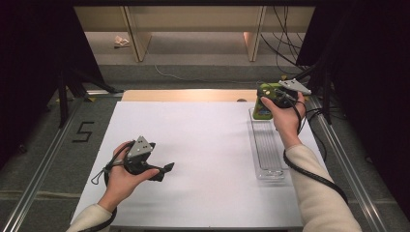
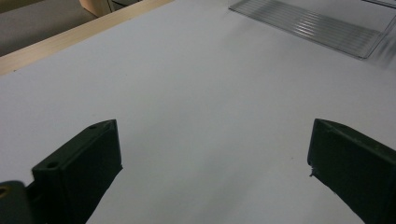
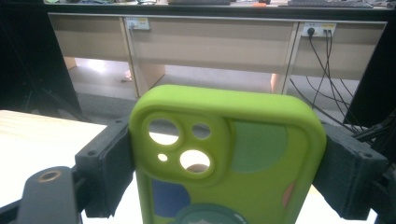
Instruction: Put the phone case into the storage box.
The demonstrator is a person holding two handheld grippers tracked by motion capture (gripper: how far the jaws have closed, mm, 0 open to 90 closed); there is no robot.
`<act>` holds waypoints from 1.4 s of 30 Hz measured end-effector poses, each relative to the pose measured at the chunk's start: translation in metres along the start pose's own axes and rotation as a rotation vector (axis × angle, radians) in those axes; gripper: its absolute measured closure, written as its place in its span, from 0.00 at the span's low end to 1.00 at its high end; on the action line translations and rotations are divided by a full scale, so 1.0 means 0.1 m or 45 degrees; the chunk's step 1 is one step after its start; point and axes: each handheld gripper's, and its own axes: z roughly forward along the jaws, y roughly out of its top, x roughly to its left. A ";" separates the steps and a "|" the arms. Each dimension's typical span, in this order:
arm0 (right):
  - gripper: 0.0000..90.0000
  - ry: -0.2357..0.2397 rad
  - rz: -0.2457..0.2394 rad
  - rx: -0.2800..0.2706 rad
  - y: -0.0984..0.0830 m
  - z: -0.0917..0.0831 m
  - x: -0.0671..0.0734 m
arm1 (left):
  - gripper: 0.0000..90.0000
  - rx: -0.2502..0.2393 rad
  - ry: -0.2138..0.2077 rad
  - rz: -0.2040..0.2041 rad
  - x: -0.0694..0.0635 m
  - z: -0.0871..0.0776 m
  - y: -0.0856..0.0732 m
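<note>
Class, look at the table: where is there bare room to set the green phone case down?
Bare white tabletop spreads between the left gripper and the clear tray. The tray looks empty. Crowded: the far right corner, around the right gripper clamping the phone case.

Phone case [image 3: 243, 154]: lime green, printed with a muted green disc, a blue patch and a small salmon mark.
Tray [image 1: 267, 145], right side: clear, finely ribbed.
Surface [image 1: 203, 145]: plain white, with a pale wood strip at the far edge.
Left tongs [image 1: 167, 169] and right tongs [image 3: 224, 172]: black, each topped by a grey plate.
Sleeves: cream.
</note>
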 end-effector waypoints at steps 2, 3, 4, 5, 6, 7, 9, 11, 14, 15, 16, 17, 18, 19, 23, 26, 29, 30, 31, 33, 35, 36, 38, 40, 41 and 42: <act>0.19 0.001 0.000 0.003 0.00 0.02 0.01 | 0.03 0.000 -0.001 0.000 0.00 0.00 0.00; 0.19 0.000 -0.001 0.003 0.00 0.02 0.01 | 0.03 0.000 0.000 0.001 0.00 0.00 0.00; 0.19 -0.003 -0.004 0.004 0.00 0.03 0.00 | 0.03 -0.001 0.000 0.001 0.00 0.00 0.00; 0.19 -0.006 -0.003 0.006 0.00 0.03 0.00 | 0.03 -0.001 0.000 0.001 0.00 0.00 0.00; 0.19 -0.008 -0.001 0.007 0.00 0.04 0.00 | 0.03 -0.001 -0.001 0.001 0.00 0.00 0.00; 0.19 -0.008 0.000 0.008 0.00 0.04 0.00 | 0.03 -0.004 -0.001 0.001 0.00 0.00 0.00; 0.19 -0.009 -0.001 0.010 0.01 0.05 -0.01 | 0.03 -0.002 -0.001 0.000 0.00 0.00 0.00; 0.19 -0.012 -0.003 0.014 0.01 0.06 0.00 | 0.03 -0.002 -0.002 0.000 0.00 0.00 0.00; 0.19 -0.016 -0.001 0.019 0.00 0.07 -0.01 | 0.03 -0.002 -0.001 0.001 0.00 0.00 0.00; 0.19 -0.017 -0.003 0.021 0.00 0.08 -0.01 | 0.03 -0.004 -0.001 0.000 0.00 0.00 0.00; 0.19 -0.016 -0.001 0.023 0.00 0.08 -0.01 | 0.03 -0.004 -0.001 0.000 0.00 0.00 0.00; 0.19 -0.017 -0.001 0.026 -0.01 0.09 -0.02 | 0.03 -0.001 -0.001 0.001 0.00 0.00 0.00; 0.19 -0.018 -0.003 0.028 -0.01 0.09 -0.02 | 0.03 -0.002 -0.001 -0.001 0.00 0.00 0.00; 0.19 -0.020 -0.003 0.030 -0.01 0.10 -0.02 | 0.03 0.000 -0.001 0.000 0.00 0.00 0.00; 0.19 -0.024 -0.005 0.038 -0.02 0.12 -0.02 | 0.03 0.000 -0.001 0.000 0.00 0.00 0.00; 0.19 -0.026 -0.007 0.045 -0.03 0.13 -0.02 | 0.03 -0.001 -0.001 -0.002 0.00 0.00 0.00; 0.19 -0.028 -0.007 0.053 -0.04 0.15 -0.03 | 0.03 -0.001 -0.001 -0.002 0.00 0.00 0.00; 0.19 -0.030 -0.011 0.056 -0.05 0.15 -0.03 | 0.03 -0.001 -0.001 -0.002 0.00 0.00 0.00; 0.19 -0.033 -0.009 0.059 -0.05 0.16 -0.03 | 0.03 -0.001 -0.002 -0.003 0.00 0.00 0.00; 0.19 -0.033 -0.010 0.066 -0.06 0.17 -0.04 | 0.03 0.001 -0.003 -0.002 0.00 0.01 0.00; 0.19 -0.035 -0.010 0.072 -0.07 0.18 -0.04 | 0.03 0.002 -0.004 -0.003 0.00 0.01 0.00; 0.19 -0.036 -0.010 0.073 -0.08 0.19 -0.04 | 0.03 0.002 -0.003 -0.003 0.00 0.01 0.00; 0.19 -0.039 -0.010 0.078 -0.09 0.20 -0.04 | 0.03 0.002 -0.004 -0.003 0.00 0.01 0.00; 0.19 -0.041 -0.007 0.083 -0.10 0.21 -0.05 | 0.03 0.003 -0.003 -0.002 0.00 0.01 0.00; 0.19 -0.041 -0.007 0.084 -0.10 0.21 -0.05 | 0.03 0.001 -0.003 -0.003 0.00 0.01 0.00; 0.19 -0.041 -0.007 0.085 -0.10 0.21 -0.05 | 0.03 0.002 -0.004 -0.004 0.00 0.01 0.00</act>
